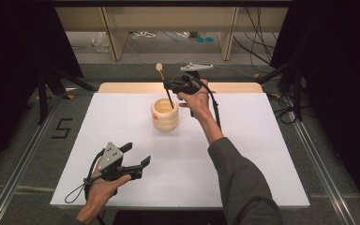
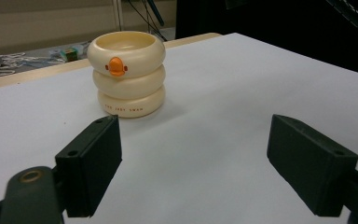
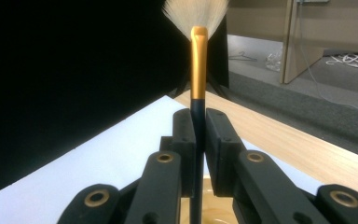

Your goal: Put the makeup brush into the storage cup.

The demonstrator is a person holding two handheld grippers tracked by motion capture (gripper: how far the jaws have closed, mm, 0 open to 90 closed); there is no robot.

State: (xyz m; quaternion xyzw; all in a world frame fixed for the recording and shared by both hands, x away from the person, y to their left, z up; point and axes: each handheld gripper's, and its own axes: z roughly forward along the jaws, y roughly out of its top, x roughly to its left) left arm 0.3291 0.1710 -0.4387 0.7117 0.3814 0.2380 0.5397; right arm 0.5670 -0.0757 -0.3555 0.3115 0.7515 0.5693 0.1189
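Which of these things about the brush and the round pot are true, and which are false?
1. The right gripper has its fingers shut on the brush. True.
2. The brush lies flat on the table. False: it stands upright, bristles on top, with its lower end going down into the pot.
3. The left gripper holds the pot. False: its fingers are open with nothing between them, and the pot stands apart from it.
4. The pot looks like three cream rings stacked up, with an orange mark on the top ring. True.
5. The pot is tipped over on the white table. False: it stands upright.
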